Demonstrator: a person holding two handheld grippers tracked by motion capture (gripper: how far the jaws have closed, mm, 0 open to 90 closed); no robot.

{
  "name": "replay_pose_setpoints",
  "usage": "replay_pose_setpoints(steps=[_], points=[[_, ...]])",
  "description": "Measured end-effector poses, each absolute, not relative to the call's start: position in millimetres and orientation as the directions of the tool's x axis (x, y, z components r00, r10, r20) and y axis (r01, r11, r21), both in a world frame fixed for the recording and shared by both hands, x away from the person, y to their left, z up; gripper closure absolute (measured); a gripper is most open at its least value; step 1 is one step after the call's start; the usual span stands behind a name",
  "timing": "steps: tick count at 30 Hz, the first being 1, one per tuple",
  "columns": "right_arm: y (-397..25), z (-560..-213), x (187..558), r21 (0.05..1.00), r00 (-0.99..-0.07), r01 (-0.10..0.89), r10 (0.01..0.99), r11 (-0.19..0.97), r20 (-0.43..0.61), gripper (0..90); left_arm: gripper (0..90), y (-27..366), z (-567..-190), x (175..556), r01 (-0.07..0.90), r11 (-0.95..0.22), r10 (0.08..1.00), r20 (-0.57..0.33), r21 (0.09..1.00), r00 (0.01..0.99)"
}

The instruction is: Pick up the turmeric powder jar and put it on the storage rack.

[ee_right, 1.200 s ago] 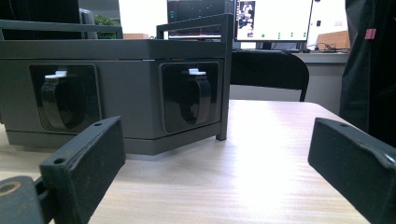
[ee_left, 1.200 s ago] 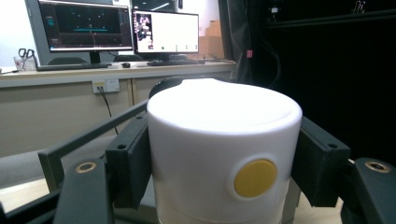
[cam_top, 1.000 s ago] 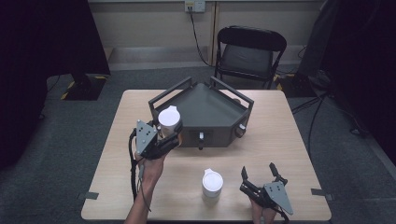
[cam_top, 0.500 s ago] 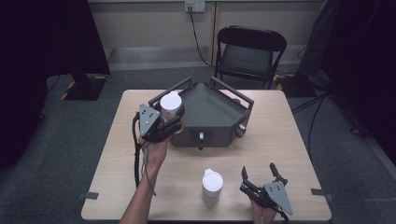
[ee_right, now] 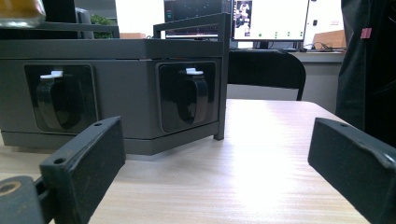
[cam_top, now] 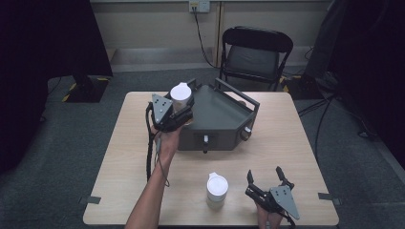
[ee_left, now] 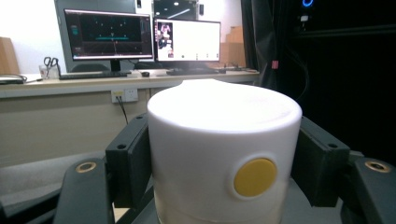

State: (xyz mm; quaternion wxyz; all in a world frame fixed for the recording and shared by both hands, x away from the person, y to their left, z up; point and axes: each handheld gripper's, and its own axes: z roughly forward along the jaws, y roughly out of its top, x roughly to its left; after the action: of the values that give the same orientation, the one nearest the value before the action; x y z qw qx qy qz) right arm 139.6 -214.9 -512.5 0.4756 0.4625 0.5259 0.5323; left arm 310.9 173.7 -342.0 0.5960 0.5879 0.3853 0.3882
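Note:
My left gripper is shut on a white lidded canister and holds it in the air at the left rim of the dark grey angular box. Close up, that canister has a yellow round dot on its side, with a black finger pressed to each flank. A second white canister stands on the table near the front edge. My right gripper rests open to the right of it, fingers wide apart and empty, pointed at the grey box.
The box front carries two recessed black handles and has raised rails on top. A black folding chair stands behind the wooden table. Desks with monitors lie far beyond.
My left gripper has carried the white canister up and away from me, from the table's left side to the box's left rim. The right gripper and second canister have stayed put.

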Motion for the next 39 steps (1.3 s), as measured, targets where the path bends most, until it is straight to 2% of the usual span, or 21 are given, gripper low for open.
replay_pose_setpoints(steps=[21,39], points=[[-215,-512,140,1.0,-0.121,-0.019,0.993,0.005,-0.008,2.9,30.6,154,-361,325,0.041,-0.005,0.93,-0.01,0.999,0.367],[-214,-513,139,1.0,-0.118,-0.02,0.993,0.005,-0.008,3.0,30.3,155,-367,325,0.032,0.016,0.931,-0.026,0.999,0.365]])
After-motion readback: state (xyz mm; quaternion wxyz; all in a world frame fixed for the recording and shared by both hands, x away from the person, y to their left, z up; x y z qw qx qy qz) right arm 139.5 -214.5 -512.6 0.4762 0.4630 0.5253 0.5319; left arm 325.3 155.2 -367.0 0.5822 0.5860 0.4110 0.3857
